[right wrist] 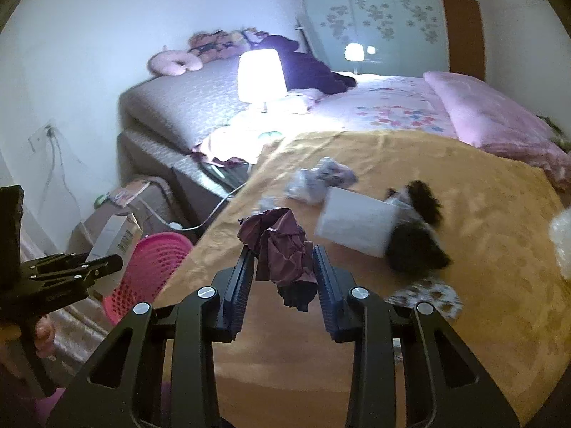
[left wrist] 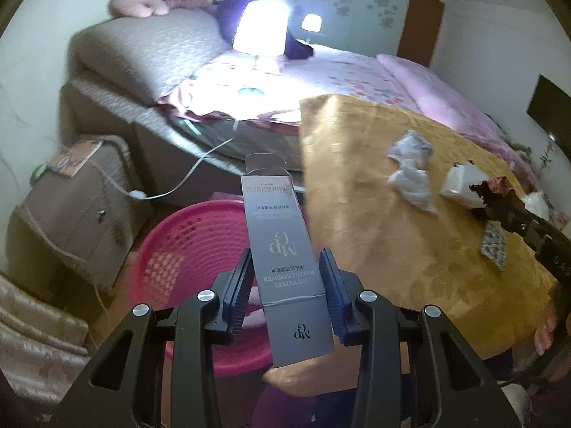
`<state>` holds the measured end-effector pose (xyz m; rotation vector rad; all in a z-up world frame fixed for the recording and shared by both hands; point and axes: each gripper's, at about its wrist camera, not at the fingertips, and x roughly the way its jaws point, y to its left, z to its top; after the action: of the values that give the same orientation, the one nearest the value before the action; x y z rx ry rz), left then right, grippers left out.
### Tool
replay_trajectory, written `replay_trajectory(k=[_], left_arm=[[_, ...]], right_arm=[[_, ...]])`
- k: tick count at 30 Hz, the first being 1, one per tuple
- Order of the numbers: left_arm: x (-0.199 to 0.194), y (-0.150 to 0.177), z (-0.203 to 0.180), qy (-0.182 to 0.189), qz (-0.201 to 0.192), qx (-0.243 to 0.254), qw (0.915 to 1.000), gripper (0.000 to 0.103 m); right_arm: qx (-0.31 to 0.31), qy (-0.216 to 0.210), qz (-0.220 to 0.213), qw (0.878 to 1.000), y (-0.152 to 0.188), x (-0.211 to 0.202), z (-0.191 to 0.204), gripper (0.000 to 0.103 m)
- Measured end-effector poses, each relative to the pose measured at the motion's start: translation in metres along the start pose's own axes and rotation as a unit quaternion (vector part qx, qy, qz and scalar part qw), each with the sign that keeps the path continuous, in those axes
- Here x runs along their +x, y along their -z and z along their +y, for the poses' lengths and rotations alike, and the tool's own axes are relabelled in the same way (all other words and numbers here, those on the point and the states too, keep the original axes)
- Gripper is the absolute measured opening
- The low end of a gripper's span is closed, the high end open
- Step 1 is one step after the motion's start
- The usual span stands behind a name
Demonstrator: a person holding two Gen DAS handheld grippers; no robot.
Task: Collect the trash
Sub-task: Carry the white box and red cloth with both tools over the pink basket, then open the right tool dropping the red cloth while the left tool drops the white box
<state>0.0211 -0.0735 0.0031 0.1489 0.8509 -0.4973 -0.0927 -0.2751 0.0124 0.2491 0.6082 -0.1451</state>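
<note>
Fingers (left wrist: 246, 278) of my left gripper (left wrist: 287, 280) clamp a tall grey cardboard makeup-remover box (left wrist: 282, 246) over the round pink plastic basket (left wrist: 200, 246), while my right gripper (right wrist: 285, 274) pinches crumpled maroon paper (right wrist: 282, 246) right of that basket (right wrist: 150, 267).

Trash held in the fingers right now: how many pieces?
2. A grey makeup-remover box in the left gripper, near the pink basket; crumpled maroon paper in the right gripper, above the yellow bedspread.
</note>
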Motion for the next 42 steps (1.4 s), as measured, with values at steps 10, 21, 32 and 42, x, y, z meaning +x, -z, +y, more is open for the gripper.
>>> replay_trajectory(k=[10,21,32,42], left_arm=[[0.002,0.014,0.033,-0.028,0.008,-0.041,0.9988,0.036],[0.011,0.018,0.047,-0.059,0.006,-0.05,0.997,0.036],[0.029,0.022,0.062,-0.071,0.024,-0.06,0.9954,0.036],[0.038,0.027,0.068,-0.072,0.044,-0.066,0.9943,0.037]], right_arm=[[-0.048,-0.049,0.02,0.997,-0.01,0.028,0.058,0.034],[-0.072,-0.092,0.055,0.992,-0.011,0.06,0.101,0.034],[-0.091,-0.112,0.09,0.985,-0.007,0.091,0.13,0.034],[-0.094,-0.123,0.105,0.982,-0.003,0.103,0.14,0.05]])
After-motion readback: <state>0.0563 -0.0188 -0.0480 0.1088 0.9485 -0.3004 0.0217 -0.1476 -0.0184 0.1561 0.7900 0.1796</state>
